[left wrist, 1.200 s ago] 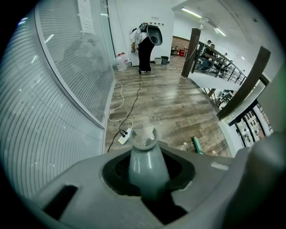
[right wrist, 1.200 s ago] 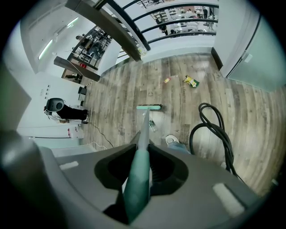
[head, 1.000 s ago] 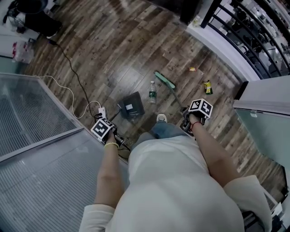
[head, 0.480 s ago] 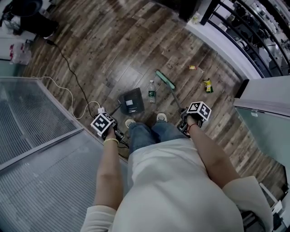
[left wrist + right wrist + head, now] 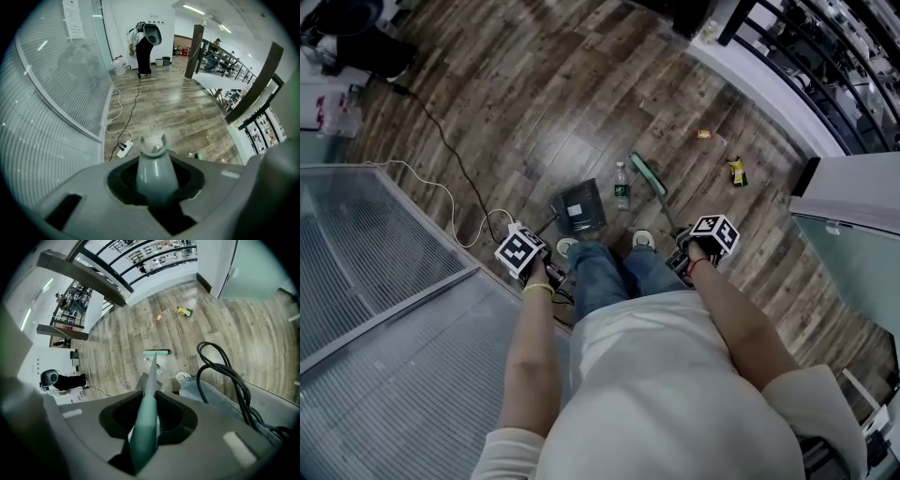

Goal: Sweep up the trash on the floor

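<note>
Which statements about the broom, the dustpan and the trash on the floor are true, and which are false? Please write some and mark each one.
1. The right tool is shut on the handle of the broom. True.
2. The left tool is open and holds nothing. False: it is shut on the grey handle of the dustpan.
3. The bottle is inside the dustpan. False: it is on the floor, between the dustpan and the broom head.
4. A wrapper and an orange scrap lie on the floor beyond the broom head. True.
5. The broom head touches the wrapper. False: they are clearly apart.
</note>
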Demonstrator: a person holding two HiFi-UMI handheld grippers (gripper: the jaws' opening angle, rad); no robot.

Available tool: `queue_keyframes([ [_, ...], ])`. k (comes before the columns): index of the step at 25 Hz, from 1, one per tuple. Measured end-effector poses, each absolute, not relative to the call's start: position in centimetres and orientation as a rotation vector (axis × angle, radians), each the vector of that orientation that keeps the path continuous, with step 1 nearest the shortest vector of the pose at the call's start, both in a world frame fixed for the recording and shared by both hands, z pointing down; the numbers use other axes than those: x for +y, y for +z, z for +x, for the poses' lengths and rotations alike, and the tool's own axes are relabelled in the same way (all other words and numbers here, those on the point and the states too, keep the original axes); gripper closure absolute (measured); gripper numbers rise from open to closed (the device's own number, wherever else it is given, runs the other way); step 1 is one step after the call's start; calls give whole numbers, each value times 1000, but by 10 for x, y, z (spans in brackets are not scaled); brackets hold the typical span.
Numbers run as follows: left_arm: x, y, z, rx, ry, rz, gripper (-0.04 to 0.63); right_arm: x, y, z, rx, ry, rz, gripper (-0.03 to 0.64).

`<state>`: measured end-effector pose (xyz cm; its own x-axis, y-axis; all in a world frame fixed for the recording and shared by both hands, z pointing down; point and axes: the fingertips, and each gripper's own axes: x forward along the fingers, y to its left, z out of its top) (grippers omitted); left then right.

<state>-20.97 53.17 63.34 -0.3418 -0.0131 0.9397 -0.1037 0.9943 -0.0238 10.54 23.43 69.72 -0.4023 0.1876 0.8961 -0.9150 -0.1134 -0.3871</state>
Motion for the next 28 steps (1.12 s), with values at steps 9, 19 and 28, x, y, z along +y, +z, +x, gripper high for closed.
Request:
queue_keyframes([
  [9, 544, 646, -226, -1901, 88, 85, 508, 269, 702, 90, -1235, 1720, 899, 520],
  [19, 547, 649, -233, -1890, 85, 87, 508, 293, 700, 78, -1192, 1762, 939, 520],
  [28, 542, 648, -234, -1899, 104, 86, 508, 310, 696, 72, -1154, 1773, 899, 520],
])
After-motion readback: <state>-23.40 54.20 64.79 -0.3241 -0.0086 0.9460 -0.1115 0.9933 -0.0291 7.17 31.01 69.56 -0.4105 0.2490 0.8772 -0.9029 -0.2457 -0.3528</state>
